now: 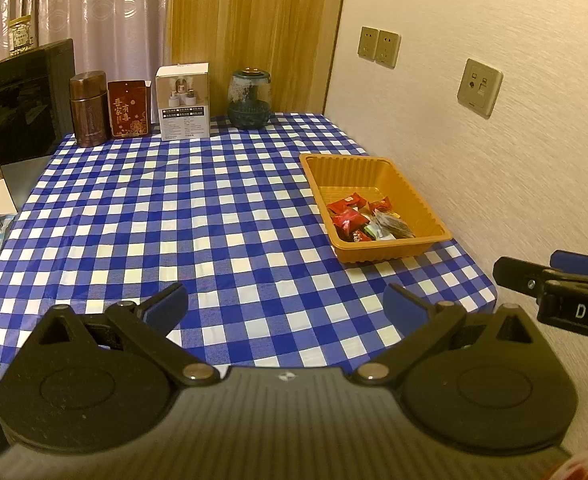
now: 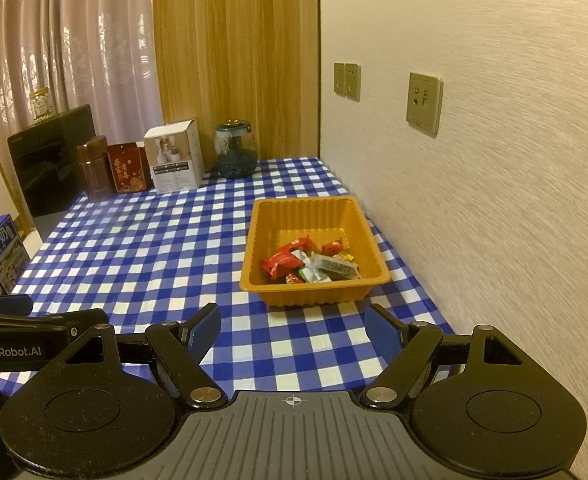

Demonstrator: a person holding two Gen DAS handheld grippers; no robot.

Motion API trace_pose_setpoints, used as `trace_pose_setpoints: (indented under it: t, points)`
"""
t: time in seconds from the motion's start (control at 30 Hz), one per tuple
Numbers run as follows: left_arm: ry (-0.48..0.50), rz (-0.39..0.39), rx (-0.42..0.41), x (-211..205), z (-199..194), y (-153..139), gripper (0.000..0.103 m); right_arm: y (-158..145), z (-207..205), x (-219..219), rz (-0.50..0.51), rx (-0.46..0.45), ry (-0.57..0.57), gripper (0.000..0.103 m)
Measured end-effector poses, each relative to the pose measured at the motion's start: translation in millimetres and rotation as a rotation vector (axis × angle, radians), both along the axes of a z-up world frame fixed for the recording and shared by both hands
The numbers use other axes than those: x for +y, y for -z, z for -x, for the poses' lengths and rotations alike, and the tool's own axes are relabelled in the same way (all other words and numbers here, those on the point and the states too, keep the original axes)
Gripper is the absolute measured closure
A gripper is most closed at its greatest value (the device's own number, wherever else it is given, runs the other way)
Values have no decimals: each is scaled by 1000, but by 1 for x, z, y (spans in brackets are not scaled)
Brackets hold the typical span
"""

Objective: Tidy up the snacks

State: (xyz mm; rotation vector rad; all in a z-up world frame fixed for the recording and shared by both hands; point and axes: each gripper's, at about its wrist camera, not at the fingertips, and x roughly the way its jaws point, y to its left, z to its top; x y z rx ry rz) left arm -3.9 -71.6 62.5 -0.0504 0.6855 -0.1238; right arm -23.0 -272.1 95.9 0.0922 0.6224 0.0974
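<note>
From my left wrist view, my left claw (image 1: 285,304) hangs over the near edge of the table (image 1: 153,216), its blue pads spread wide apart with nothing but checked cloth between them. The orange tray (image 1: 438,236) sits ahead and to the right, close to the wall, with the wrapped snacks (image 1: 368,220) heaped in its near end. My right claw (image 1: 550,276) pokes in at the right edge. Along the far edge stand a brown canister (image 1: 88,109), a red box (image 1: 129,109), a white carton (image 1: 182,102) and a glass jar (image 1: 249,99).

From my right wrist view, my right claw (image 2: 291,334) also stands apart and empty above the cloth, just short of the tray (image 2: 253,240), which lies straight ahead. The snacks (image 2: 310,264) fill its near half: red wrappers, a clear packet, bits of green and yellow. My left claw (image 2: 33,320) shows at the left edge.
</note>
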Motion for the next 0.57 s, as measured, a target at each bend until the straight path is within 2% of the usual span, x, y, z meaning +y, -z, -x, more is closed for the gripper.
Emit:
trace_pose_setpoints:
  t: [0.57]
  points:
    - [5,7,-26,1,-1,1,0,0,-2,-1,-1,-1,0,24]
